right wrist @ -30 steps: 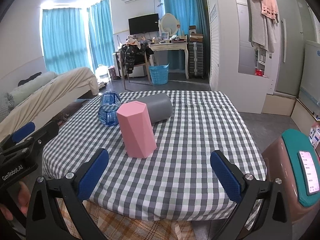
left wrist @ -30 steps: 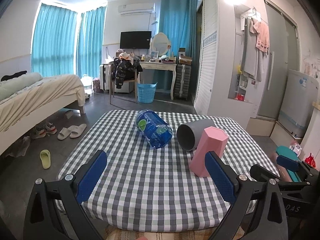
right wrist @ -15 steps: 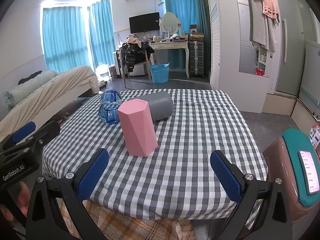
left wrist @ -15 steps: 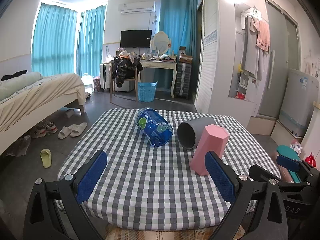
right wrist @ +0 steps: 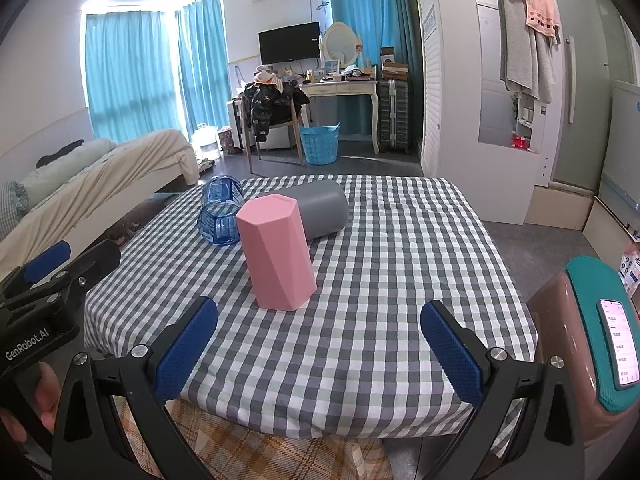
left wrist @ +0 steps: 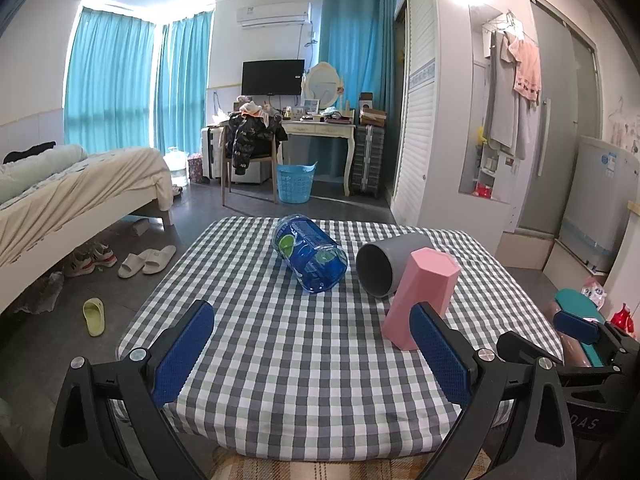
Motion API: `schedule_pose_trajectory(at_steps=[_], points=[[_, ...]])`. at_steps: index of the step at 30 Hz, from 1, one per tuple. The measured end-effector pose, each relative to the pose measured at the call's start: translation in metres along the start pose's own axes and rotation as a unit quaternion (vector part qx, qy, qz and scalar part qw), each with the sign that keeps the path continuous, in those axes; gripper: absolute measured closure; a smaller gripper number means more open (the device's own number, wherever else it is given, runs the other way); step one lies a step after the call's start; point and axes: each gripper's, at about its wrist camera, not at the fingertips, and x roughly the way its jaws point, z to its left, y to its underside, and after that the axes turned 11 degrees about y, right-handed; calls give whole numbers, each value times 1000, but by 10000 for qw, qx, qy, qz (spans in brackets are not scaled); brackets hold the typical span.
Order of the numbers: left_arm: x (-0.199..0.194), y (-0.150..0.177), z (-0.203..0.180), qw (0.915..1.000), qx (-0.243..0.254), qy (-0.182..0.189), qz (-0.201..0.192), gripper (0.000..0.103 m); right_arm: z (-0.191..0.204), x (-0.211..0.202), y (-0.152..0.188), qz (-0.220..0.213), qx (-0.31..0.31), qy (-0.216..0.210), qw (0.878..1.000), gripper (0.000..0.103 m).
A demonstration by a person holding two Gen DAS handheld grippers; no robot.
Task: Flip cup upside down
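Bedroom setup, with the checkered tablecloth (left wrist: 304, 344) filling the middle of both views and its near edge cut off behind my grippers. I count three cups on it: a pink faceted cup (right wrist: 276, 252) standing closed end up, a grey cup (left wrist: 380, 266) lying on its side with its mouth facing the left camera, and a blue see-through cup (left wrist: 310, 258) also on its side. In the right view the pink one hides part of the grey cup and touches it — the blue one peeks out at center left. My left gripper (left wrist: 312, 356) and right gripper (right wrist: 318, 348) are both spread wide with nothing in them, low in frame. Bed (left wrist: 76, 184) at left, blue basket (left wrist: 295, 183) behind the table.
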Motion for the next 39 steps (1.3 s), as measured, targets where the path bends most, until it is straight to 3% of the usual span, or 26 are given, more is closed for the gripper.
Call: schedule_pose_trajectory(at_steps=[39], points=[[0, 2, 1, 10000, 11, -26, 12, 2, 2, 4, 2, 103, -26, -7, 9999, 1]])
